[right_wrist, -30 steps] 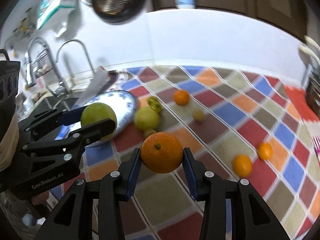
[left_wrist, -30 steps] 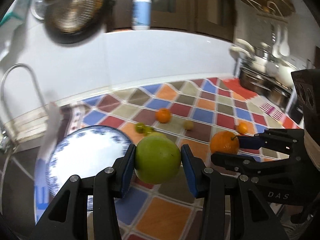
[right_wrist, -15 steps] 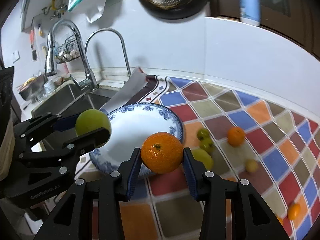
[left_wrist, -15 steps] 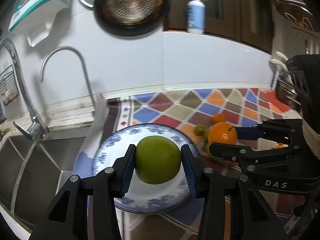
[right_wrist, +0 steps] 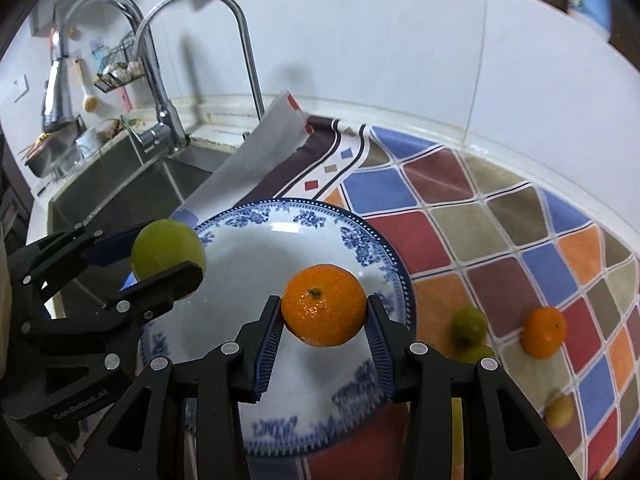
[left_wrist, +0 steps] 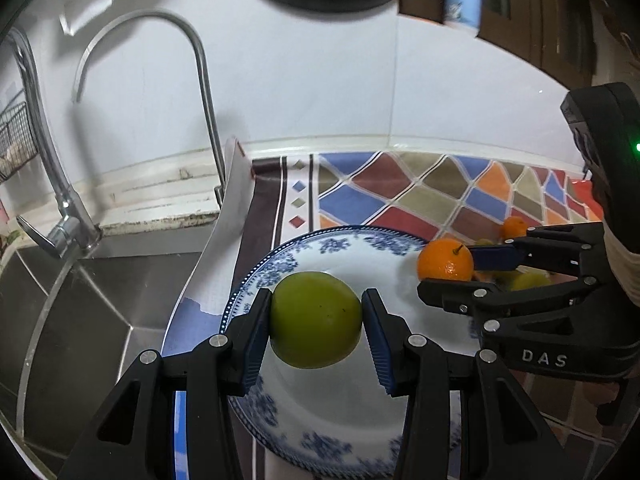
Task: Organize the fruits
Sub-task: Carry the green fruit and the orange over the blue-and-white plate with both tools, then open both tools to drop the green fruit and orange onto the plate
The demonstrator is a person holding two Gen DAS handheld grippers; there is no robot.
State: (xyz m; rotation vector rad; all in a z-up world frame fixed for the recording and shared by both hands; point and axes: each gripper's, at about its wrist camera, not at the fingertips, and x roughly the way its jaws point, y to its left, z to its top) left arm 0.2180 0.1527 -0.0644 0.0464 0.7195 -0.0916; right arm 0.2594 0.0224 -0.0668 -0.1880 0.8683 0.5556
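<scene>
Plate (right_wrist: 372, 240) bare across its whole face; nothing lies on it, so room to come down anywhere inside the rim.

Above it, both grippers crowd the space: left gripper (left_wrist: 316, 322) with green fruit (left_wrist: 316, 320) over the plate's left part, right gripper (right_wrist: 324, 312) with orange (right_wrist: 324, 304) over its right part (the two are near each other, not touching).

Left of plate: sink (right_wrist: 120, 184) and two taps (right_wrist: 240, 40) stand tall, blocking a sweep from that side. A turned-up cloth edge (right_wrist: 256, 148) rises behind the plate.

Right of plate: loose fruit on the bench cloth (right_wrist: 520, 240), two green ones (right_wrist: 470, 324) just beside the rim, an orange one (right_wrist: 544, 332) farther out.
</scene>
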